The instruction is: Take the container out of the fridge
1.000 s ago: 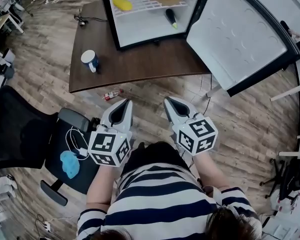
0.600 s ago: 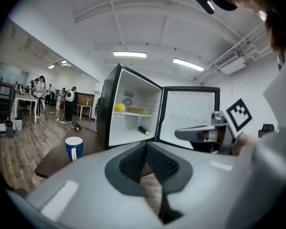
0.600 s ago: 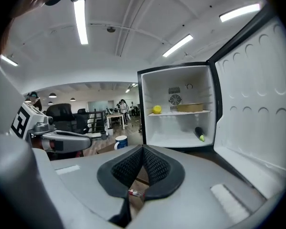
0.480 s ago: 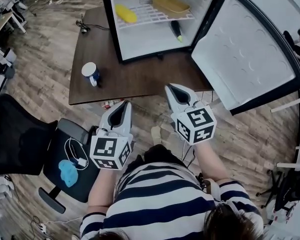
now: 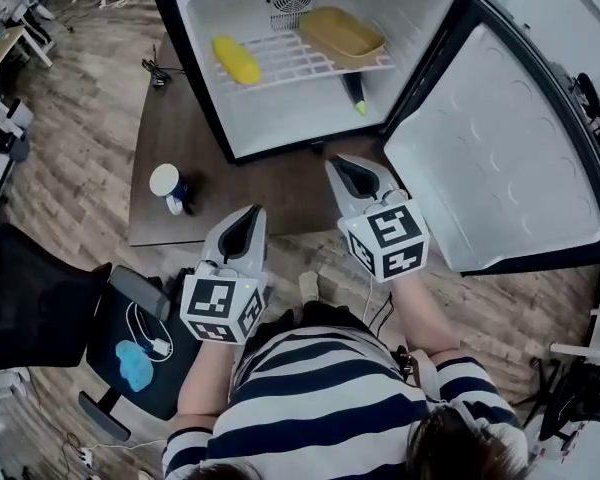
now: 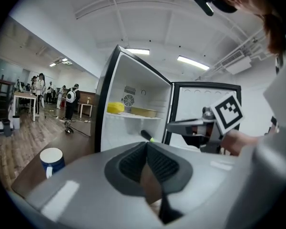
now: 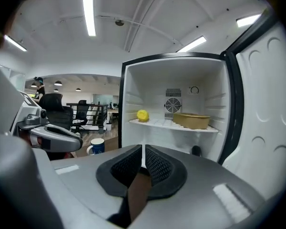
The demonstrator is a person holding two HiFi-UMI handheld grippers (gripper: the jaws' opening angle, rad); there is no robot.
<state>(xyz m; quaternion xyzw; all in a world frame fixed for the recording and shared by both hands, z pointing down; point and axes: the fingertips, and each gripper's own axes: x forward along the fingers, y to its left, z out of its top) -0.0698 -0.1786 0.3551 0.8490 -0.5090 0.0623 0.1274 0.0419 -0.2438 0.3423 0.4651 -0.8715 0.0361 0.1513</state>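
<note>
The tan shallow container point(image 5: 342, 36) lies on the wire shelf of the open mini fridge point(image 5: 205, 78), at the shelf's right; it also shows as the container point(image 7: 191, 120) in the right gripper view. My right gripper point(image 5: 338, 161) hovers over the table just before the fridge's lower edge, pointing at the inside; its jaws look together, just starting to part, with nothing between them. My left gripper point(image 5: 252, 211) hangs lower and to the left, near the table's front edge, shut and empty.
A yellow object point(image 5: 236, 59) lies on the shelf's left, and a dark bottle point(image 5: 354, 92) stands below the shelf. The fridge door point(image 5: 500, 158) swings wide to the right. A blue mug point(image 5: 167, 185) stands on the brown table point(image 5: 180, 118). A black chair point(image 5: 40, 298) is at the left.
Both grippers have moved forward toward the fridge, the right one farther, now over the table. The view has tilted up, showing more of the fridge's inside.
</note>
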